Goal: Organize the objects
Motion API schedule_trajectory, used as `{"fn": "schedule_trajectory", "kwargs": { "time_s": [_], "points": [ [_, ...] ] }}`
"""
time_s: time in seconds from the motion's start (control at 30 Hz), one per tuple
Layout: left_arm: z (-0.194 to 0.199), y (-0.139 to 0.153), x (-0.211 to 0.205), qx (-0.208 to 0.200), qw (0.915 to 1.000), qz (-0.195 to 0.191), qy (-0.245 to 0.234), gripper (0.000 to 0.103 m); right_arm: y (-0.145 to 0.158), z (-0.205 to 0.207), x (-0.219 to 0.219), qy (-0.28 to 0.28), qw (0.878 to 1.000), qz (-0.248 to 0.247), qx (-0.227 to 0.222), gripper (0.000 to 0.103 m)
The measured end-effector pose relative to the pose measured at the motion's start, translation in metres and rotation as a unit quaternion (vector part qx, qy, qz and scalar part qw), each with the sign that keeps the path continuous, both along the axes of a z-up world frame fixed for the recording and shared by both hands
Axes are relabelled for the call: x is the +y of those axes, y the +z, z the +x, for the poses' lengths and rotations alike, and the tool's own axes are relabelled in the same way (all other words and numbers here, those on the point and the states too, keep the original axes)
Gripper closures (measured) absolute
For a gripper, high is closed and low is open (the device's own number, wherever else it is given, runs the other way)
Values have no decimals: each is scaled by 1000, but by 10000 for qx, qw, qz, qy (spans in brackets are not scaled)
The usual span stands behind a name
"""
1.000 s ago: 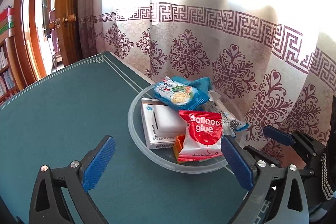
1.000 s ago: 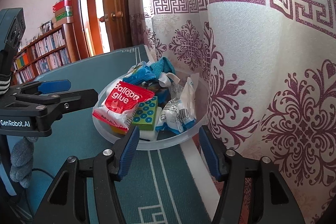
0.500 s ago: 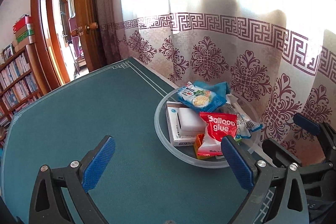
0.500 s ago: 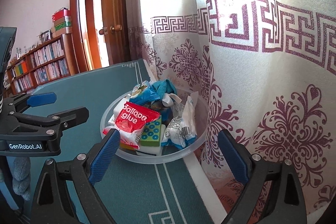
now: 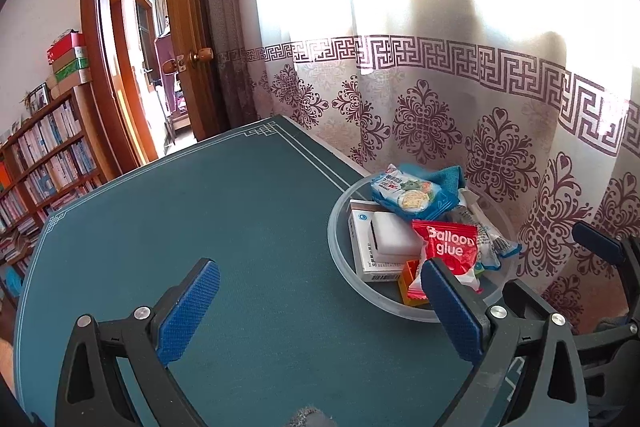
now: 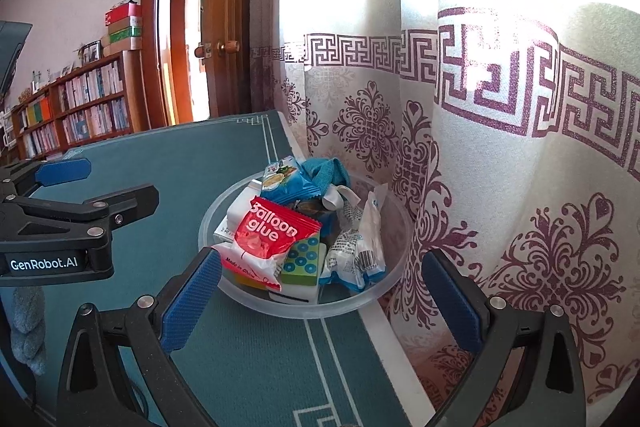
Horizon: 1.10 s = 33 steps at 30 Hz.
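A clear plastic bowl (image 5: pixel 333 239) (image 6: pixel 304 307) stands at the table's edge by the curtain. It holds a red "Balloon glue" packet (image 5: pixel 450 247) (image 6: pixel 272 231), a blue snack packet (image 5: pixel 408 195) (image 6: pixel 286 183), a white box (image 5: pixel 376 251), a teal cloth (image 6: pixel 324 173), a green dotted block (image 6: pixel 302 261) and a white wrapper (image 6: pixel 364 247). My left gripper (image 5: pixel 319 271) is open over the mat, left of the bowl, with nothing between its fingers. My right gripper (image 6: pixel 320 261) is open just short of the bowl's near rim and holds nothing.
The green table mat (image 5: pixel 200 207) spreads left of the bowl. A patterned curtain (image 6: pixel 500 147) hangs right against the table's edge. An open wooden door (image 5: pixel 188 39) and bookshelves (image 6: pixel 80 107) stand beyond the table. In the right wrist view the left gripper's body (image 6: pixel 60 219) sits left.
The right gripper's jaws have spread from half-way to wide. Both grippers have drawn back and up from the bowl, which now looks smaller and farther off in both views.
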<state>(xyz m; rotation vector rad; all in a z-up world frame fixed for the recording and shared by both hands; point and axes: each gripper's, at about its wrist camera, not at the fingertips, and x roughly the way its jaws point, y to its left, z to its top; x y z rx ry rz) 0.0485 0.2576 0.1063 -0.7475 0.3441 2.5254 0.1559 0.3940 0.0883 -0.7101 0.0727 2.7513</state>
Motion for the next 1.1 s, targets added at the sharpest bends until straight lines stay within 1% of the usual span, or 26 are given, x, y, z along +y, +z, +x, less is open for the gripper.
{"fn": "schedule_trajectory", "kwargs": {
  "time_s": [0.27,0.47,1.1],
  "points": [
    [3,1,0,54,10000,-63,-23,0,0,-5,-7,128,9998,101,-86,2],
    [4,2,0,103,9999,-105,8,0,2,-8,-8,108,9998,166,-73,2],
    [8,-3,2,117,9997,-195,-12,0,-4,-17,-3,88,9998,117,-133,2]
  ]
}}
